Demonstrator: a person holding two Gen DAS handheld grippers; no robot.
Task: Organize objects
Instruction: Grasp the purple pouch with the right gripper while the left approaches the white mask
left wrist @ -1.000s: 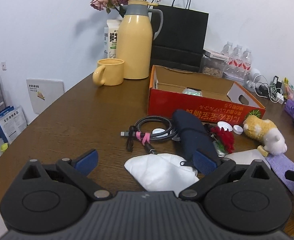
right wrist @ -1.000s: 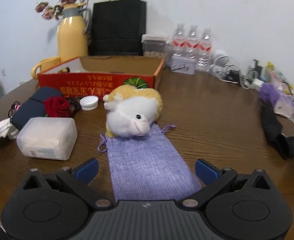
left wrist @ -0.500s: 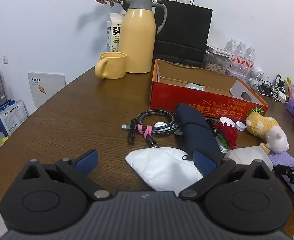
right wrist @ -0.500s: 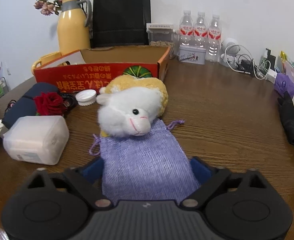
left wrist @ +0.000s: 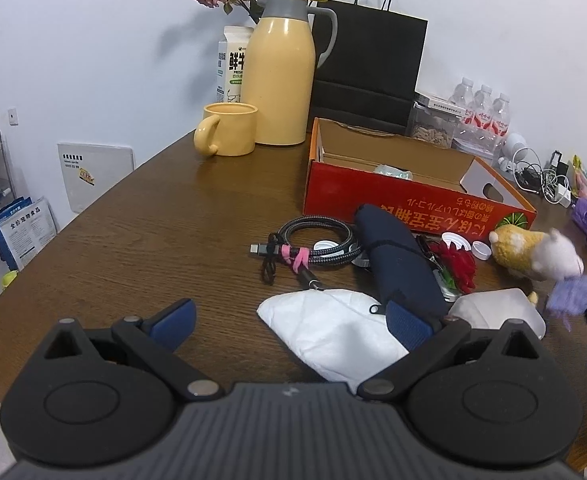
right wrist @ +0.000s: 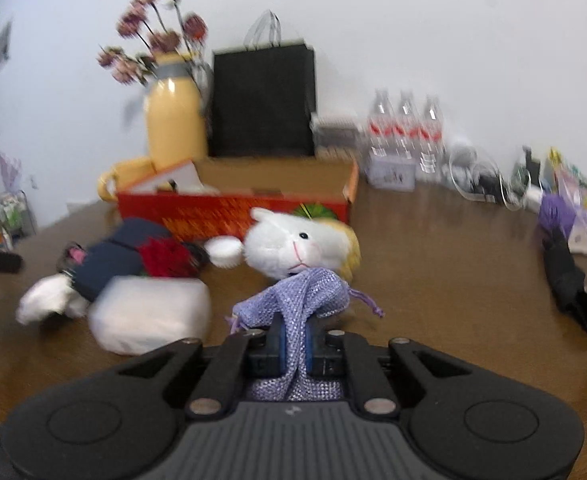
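Between the right gripper's [right wrist: 295, 346] fingers [right wrist: 280, 344], which have just been closing, a lavender woven drawstring pouch [right wrist: 293, 300] is pinched and bunched, in front of a fluffy white-and-yellow plush toy [right wrist: 297, 244] on the brown wood-grain counter [right wrist: 433, 264]. Over a soft white mask [left wrist: 333, 328], the left gripper's [left wrist: 289, 316] fingers stand wide apart, holding nothing

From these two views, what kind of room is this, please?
Probably an office or meeting room, though a home is possible: a large brown table against a plain white wall, packed water bottles, tangled chargers, and a yellow thermos with matching mug.
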